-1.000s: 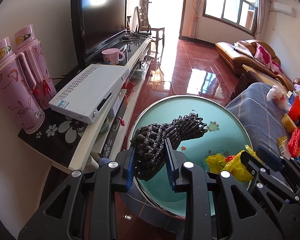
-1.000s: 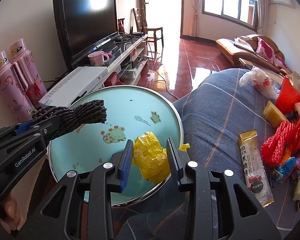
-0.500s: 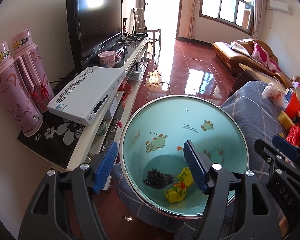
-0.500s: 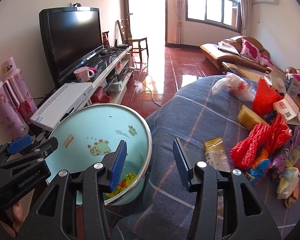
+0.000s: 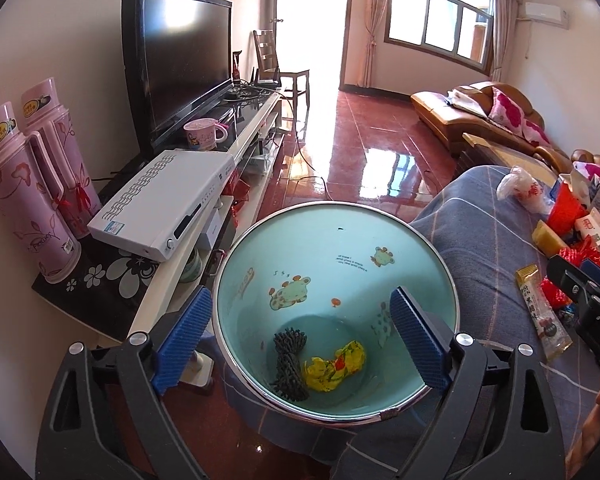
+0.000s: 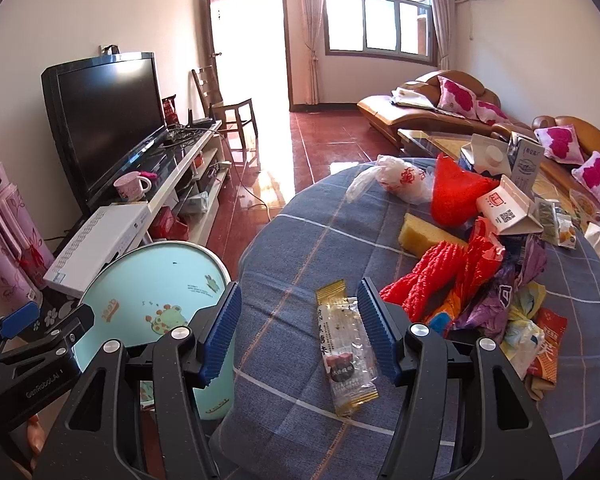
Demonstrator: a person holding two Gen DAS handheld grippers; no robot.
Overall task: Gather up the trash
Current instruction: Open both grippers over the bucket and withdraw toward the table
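A light blue bin [image 5: 340, 240] with frog pictures stands beside the table. At its bottom lie a black foam net [image 5: 289, 362] and a crumpled yellow wrapper [image 5: 334, 365]. My left gripper [image 5: 300, 340] hangs open above the bin's mouth, empty. In the right wrist view my right gripper [image 6: 298, 328] is open over the blue checked tablecloth [image 6: 300, 248]. A clear snack wrapper [image 6: 346, 344] lies between its fingers, untouched. A pile of trash with red foam netting [image 6: 436, 272], cartons and bags sits to the right. The bin [image 6: 152, 272] shows at the left.
A white TV stand [image 5: 204, 200] carries a TV [image 5: 176, 60], a white set-top box [image 5: 164, 204], a pink mug and two pink flasks [image 5: 28, 184]. A sofa [image 6: 440, 108] and a chair stand across the red tiled floor. A white plastic bag [image 6: 396, 178] lies far on the table.
Both grippers opened; the black net and the yellow wrapper dropped into the bin. The right gripper then swung right, over the table, above the clear snack wrapper.
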